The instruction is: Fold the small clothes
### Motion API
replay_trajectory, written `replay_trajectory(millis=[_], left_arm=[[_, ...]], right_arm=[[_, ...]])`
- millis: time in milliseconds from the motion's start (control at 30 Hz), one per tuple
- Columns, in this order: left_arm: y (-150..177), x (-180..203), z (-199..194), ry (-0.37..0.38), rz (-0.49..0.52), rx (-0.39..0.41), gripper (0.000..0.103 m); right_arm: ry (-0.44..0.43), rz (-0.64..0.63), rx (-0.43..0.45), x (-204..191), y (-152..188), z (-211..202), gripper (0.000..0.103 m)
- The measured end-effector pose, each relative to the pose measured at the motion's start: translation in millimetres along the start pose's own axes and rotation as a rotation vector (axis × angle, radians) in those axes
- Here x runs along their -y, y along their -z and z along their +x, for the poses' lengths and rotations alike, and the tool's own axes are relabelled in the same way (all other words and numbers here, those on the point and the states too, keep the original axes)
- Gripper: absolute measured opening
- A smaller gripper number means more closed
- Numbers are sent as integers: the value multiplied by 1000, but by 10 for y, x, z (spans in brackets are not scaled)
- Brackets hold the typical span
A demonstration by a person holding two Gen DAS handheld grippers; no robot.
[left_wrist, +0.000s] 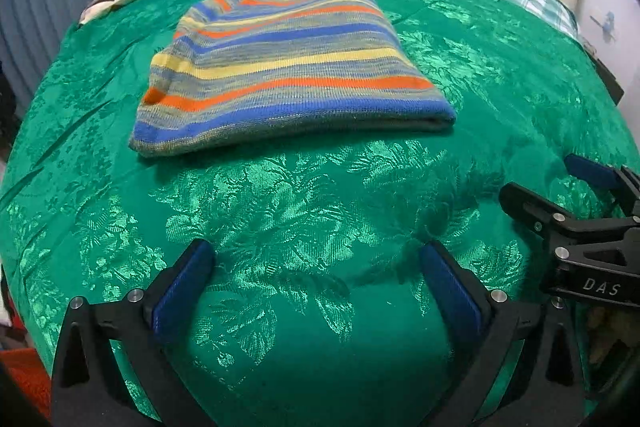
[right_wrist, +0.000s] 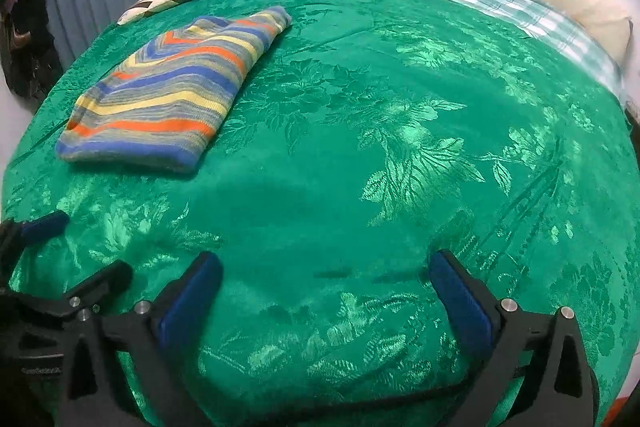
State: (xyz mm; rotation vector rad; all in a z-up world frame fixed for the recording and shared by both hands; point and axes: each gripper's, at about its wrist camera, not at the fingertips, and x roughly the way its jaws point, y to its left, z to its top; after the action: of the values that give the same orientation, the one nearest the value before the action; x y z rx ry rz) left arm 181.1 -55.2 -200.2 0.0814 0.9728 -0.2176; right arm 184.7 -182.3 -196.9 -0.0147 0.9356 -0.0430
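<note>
A green floral bedspread (left_wrist: 320,195) covers the bed; the striped sweater (left_wrist: 288,67) lies folded well ahead. Both the left hand-held gripper (left_wrist: 316,291) and right hand-held gripper (right_wrist: 326,295) hang released, empty. Best to tidy loose edges gently, pinching only the top layer

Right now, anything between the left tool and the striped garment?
Nothing: only bare green bedspread lies between the open left tool and the folded striped garment, clearest in the left wrist view. The right tool is open too.
</note>
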Motion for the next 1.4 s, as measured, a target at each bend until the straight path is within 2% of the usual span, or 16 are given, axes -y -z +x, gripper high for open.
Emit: replay_trajectory(millis=[567,1400], left_arm=[[5,12,0,-1,2,0,103],[5,13,-1,-2,3,1,103]], right_arm=[[-7,4,3,18,-2,14,103],[28,-23,-13,-40,-8,61,103]])
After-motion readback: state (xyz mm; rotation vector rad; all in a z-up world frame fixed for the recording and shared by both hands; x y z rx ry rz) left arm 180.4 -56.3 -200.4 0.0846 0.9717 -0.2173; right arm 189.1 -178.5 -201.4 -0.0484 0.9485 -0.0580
